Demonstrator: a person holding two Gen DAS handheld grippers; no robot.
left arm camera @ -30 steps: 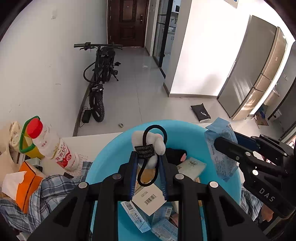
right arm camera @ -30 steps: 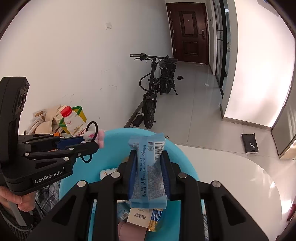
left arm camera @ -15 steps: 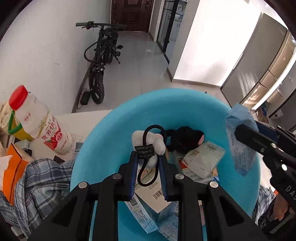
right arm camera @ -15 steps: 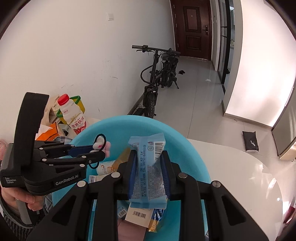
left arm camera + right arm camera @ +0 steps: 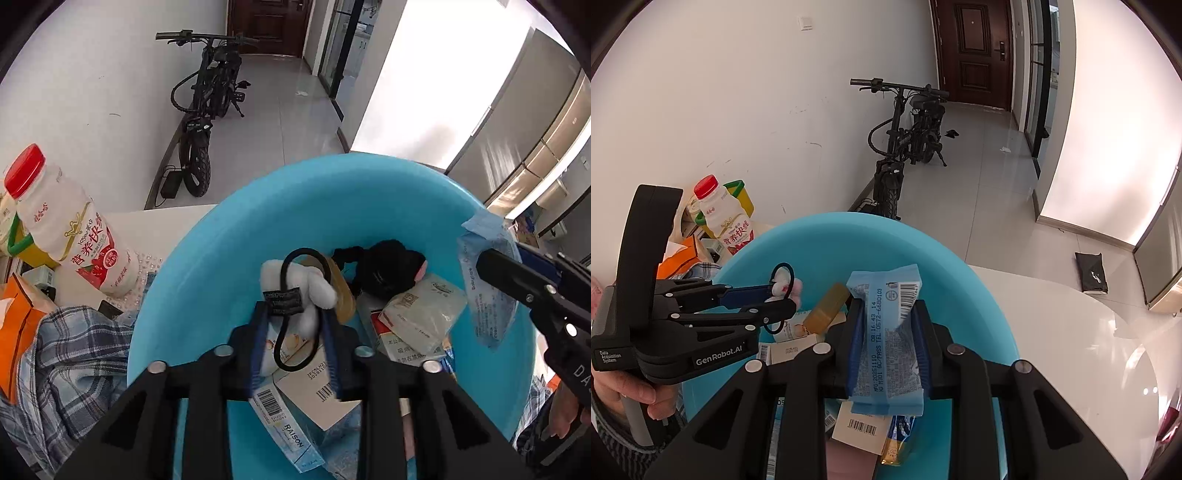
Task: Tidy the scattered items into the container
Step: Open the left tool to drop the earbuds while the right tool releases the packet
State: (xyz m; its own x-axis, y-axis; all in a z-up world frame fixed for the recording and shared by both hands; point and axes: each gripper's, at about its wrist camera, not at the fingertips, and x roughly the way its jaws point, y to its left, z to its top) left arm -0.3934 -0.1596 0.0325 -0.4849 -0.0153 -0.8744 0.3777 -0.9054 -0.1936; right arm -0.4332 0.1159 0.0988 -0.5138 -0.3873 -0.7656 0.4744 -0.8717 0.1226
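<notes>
A blue plastic basin (image 5: 236,243) (image 5: 827,243) holds several boxes and packets. My left gripper (image 5: 295,310) (image 5: 783,295) hangs inside it, over the pile. Its jaws are opening, and a white plush hair tie with a black elastic loop (image 5: 299,288) still sits loosely between them. The right gripper (image 5: 886,306) (image 5: 495,254) stays shut on a light blue wet-wipe packet (image 5: 886,332) (image 5: 484,295), held over the basin's right side. A hand (image 5: 624,391) grips the left tool's handle.
On the white table (image 5: 1052,332) left of the basin stand a red-capped milk bottle (image 5: 74,236), an orange tissue box (image 5: 18,332) and a plaid cloth (image 5: 66,369). A black bicycle (image 5: 207,110) leans on the far wall. Inside the basin lie a black plush (image 5: 388,269) and a tissue pack (image 5: 424,310).
The left gripper sank from above the basin's rim down into it, then spread its jaws around the hair tie. The right gripper dipped slightly, still clamping the packet.
</notes>
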